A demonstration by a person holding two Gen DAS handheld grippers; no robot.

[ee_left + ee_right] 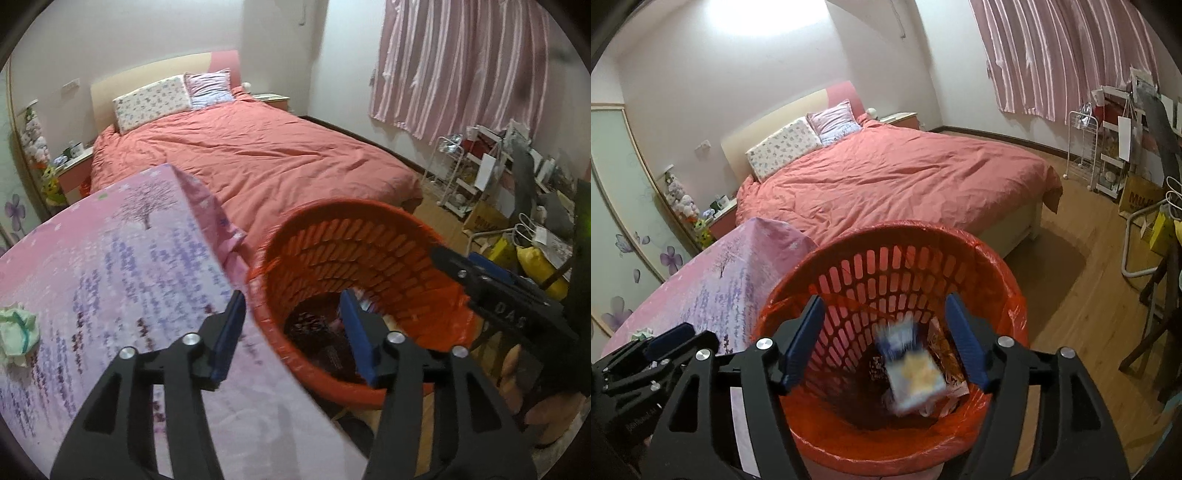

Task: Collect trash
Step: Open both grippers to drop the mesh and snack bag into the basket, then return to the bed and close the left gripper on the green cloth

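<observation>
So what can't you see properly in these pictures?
- Blurred blue-and-white packet inside the red slotted plastic bin, right wrist view: motion blur hides its print.
- Bin bottom, left wrist view: the rim and the left gripper cover it.
- Crumpled pale green paper, left wrist view: cut off by the edge.

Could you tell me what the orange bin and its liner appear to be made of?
The orange bin looks like moulded rigid plastic: even rows of slots, matte walls. Its liner seems thin plastic film, glossy and crinkled, folded over the rim.
</observation>
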